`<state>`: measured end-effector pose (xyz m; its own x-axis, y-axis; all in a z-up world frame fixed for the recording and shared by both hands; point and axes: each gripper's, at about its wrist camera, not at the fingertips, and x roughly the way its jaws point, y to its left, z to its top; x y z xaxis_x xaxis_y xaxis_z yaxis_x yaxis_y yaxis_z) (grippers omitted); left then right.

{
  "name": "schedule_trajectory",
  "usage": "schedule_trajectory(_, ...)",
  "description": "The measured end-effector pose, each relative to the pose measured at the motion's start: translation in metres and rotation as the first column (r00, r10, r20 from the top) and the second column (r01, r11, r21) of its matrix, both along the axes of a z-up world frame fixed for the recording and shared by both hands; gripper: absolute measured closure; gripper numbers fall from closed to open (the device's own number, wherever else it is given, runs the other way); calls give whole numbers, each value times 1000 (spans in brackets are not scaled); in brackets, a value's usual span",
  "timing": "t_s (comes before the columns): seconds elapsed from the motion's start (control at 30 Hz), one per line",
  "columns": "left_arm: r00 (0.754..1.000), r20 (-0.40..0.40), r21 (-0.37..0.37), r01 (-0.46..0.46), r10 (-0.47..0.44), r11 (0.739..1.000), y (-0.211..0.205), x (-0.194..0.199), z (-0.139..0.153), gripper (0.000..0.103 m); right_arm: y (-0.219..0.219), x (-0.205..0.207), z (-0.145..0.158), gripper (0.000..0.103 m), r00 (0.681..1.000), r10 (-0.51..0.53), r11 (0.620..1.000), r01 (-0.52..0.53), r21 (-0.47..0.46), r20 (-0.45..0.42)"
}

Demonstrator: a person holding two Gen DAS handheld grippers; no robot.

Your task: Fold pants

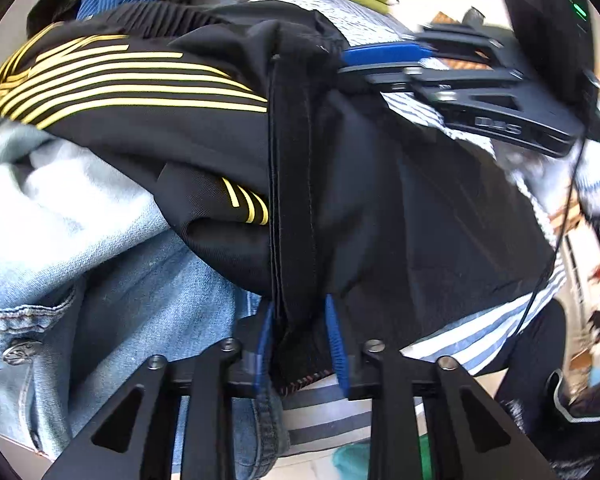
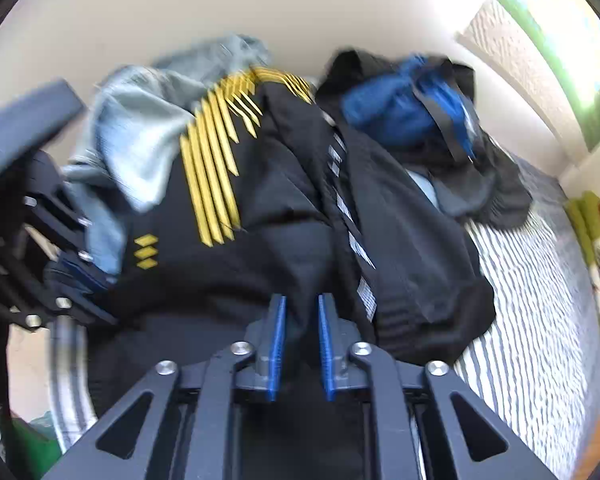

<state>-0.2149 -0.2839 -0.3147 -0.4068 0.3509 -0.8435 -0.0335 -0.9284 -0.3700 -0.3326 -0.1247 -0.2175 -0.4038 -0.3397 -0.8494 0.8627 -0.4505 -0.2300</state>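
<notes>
Black pants [image 1: 364, 200] lie bunched on the bed, next to black cloth with yellow stripes [image 1: 120, 80]. My left gripper [image 1: 300, 344] is shut on a stitched edge of the black pants, and the cloth fills the gap between its blue pads [image 1: 335, 340]. At the upper right of the left wrist view, my right gripper [image 1: 348, 62] pinches another part of the same black cloth. In the right wrist view the black pants [image 2: 300, 256] run up between the right gripper [image 2: 302, 344] pads, which press on them. The left gripper [image 2: 80, 276] shows blurred at the left edge.
Light blue jeans [image 1: 100, 264] lie under and left of the black cloth, also visible as jeans [image 2: 140, 140]. A heap of blue and dark clothes [image 2: 412, 112] sits behind. The striped bedsheet [image 2: 532, 300] spreads to the right, with a green patterned cloth [image 2: 596, 240] at its edge.
</notes>
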Motion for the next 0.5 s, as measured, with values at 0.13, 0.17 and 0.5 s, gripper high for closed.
schedule_trajectory(0.13,1000,-13,11,8,-8,1000,4,-5,-3,67,35,6,24,83,995,-87,989,92,-119,43)
schedule_trajectory(0.17,1000,-14,12,1,-1,1000,4,-5,-3,70,52,11,34,83,992,-115,979,123,-165,57)
schedule_trajectory(0.5,985,-154,93,-62,76,994,9,15,82,98,253,84,42,79,832,-509,778,554,-295,221)
